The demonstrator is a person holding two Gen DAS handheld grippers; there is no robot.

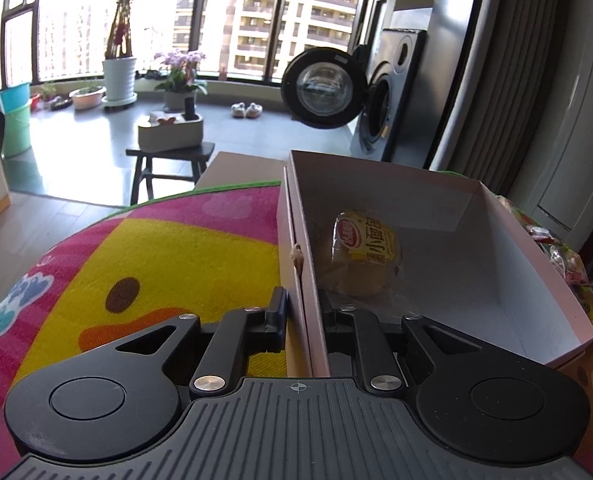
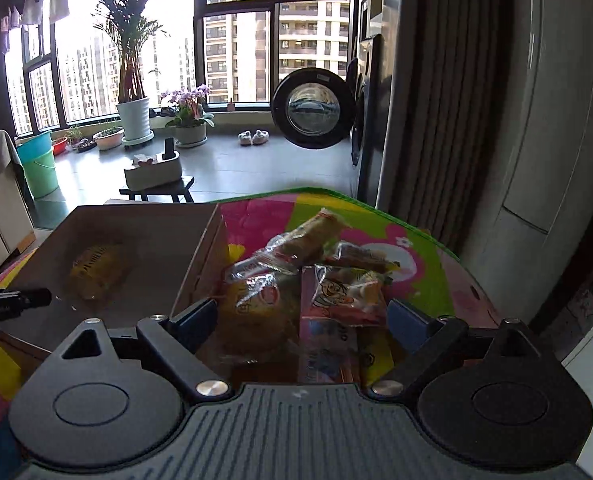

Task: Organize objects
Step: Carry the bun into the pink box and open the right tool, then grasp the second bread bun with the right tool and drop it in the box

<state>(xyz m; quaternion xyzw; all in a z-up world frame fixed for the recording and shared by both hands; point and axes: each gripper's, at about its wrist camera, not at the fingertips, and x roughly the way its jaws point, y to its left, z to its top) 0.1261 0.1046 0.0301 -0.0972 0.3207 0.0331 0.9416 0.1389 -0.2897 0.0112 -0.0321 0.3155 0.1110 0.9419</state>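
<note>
Snacks (image 2: 316, 276) lie heaped on the mat (image 1: 168, 264) right of the box (image 1: 528, 264); one bun (image 1: 362, 252) already sits inside. Left gripper (image 1: 302, 312) has its jaws clamped on the box's near wall, steadying it. Right gripper (image 2: 300, 316) hovers, jaws apart, straddling a bun packet (image 2: 252, 316). Judged step: picking the next snack. Next, the jaws must close on it, then carry it left into the box.

washer (image 1: 380, 116) — door open | stool (image 1: 168, 168) — white caddy (image 1: 170, 134) on top | orchid (image 2: 188, 100) | slippers (image 2: 253, 137)
</note>
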